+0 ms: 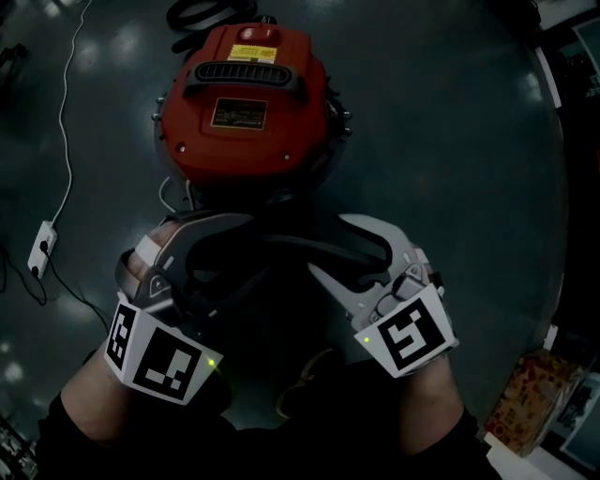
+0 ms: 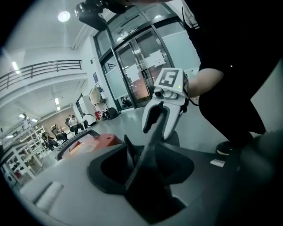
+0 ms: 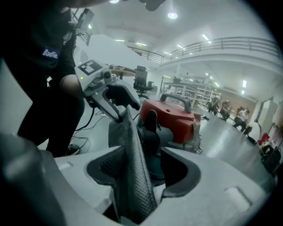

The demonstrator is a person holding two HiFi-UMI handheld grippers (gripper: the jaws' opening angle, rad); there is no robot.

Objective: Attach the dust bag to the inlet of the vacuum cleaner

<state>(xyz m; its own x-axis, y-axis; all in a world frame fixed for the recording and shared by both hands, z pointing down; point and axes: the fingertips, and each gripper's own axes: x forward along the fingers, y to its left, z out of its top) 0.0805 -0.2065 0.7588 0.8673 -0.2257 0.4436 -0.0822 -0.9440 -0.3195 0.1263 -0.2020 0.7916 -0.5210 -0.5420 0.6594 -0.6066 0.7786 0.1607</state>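
Note:
The red vacuum cleaner (image 1: pixel 248 103) stands on the dark floor just beyond both grippers. Between them hangs the dust bag (image 3: pixel 130 150), a grey mesh fabric seen edge-on; in the head view it is only a dark shape (image 1: pixel 279 246). My left gripper (image 1: pixel 239 253), with black jaws, faces my right gripper (image 1: pixel 328 246), with white jaws. In the right gripper view the fabric runs up the middle of the wide gap, pads apart from it. The left gripper view shows a dark strip of the bag (image 2: pixel 148 150) in its gap, reaching toward the right gripper (image 2: pixel 166 110). The inlet is hidden.
A white power strip (image 1: pixel 42 246) with its cable lies on the floor at the left. A black hose (image 1: pixel 206 11) curls behind the vacuum. Printed boxes (image 1: pixel 534 398) sit at the lower right. My shoe (image 1: pixel 305 375) is below the grippers. Several people sit far off (image 2: pixel 73 123).

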